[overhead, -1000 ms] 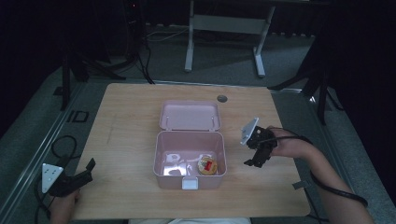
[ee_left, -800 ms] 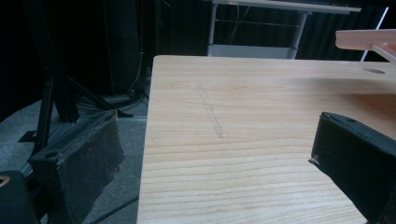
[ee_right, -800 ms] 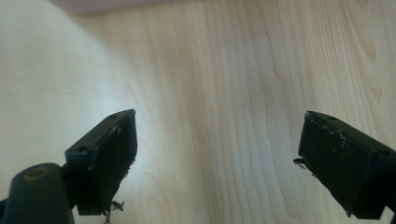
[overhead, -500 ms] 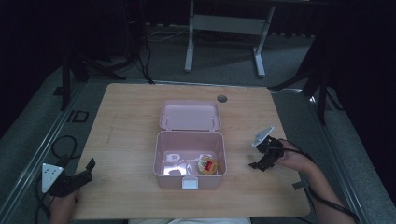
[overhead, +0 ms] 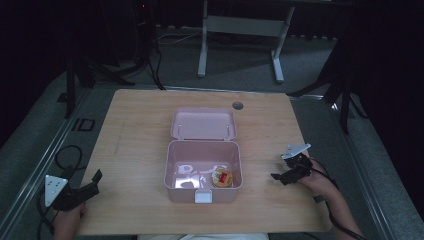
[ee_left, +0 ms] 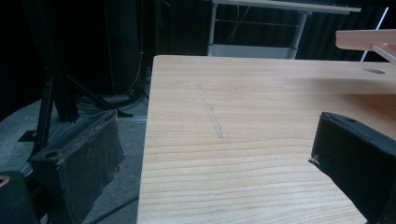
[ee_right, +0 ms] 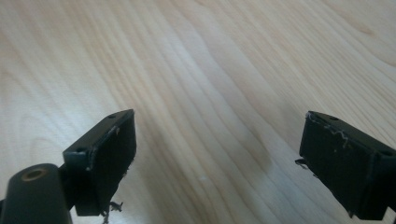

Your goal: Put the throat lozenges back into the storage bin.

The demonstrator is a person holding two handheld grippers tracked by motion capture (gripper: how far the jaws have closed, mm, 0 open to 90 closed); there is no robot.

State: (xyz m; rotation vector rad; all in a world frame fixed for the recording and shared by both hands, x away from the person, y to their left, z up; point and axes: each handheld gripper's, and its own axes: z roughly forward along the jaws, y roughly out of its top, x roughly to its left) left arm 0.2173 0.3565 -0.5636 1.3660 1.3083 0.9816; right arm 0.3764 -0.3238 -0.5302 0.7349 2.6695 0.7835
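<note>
Wooden table (overhead: 135, 150); dim, perhaps carpeted room.

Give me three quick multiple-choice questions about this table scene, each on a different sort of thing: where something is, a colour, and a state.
1. Where does the round snack with the red top lie?
A. inside the box
B. on the lid
C. on the bare table

2. What colour is the box?
A. blue
B. pink
C. green

3. How do the right gripper's jaws stand?
A. shut
B. clamped on the snack
C. apart

Answers: 1 A, the snack sits within the box walls. 2 B, box and raised lid are pink. 3 C, the right gripper shows bare wood between its jaws.
</note>
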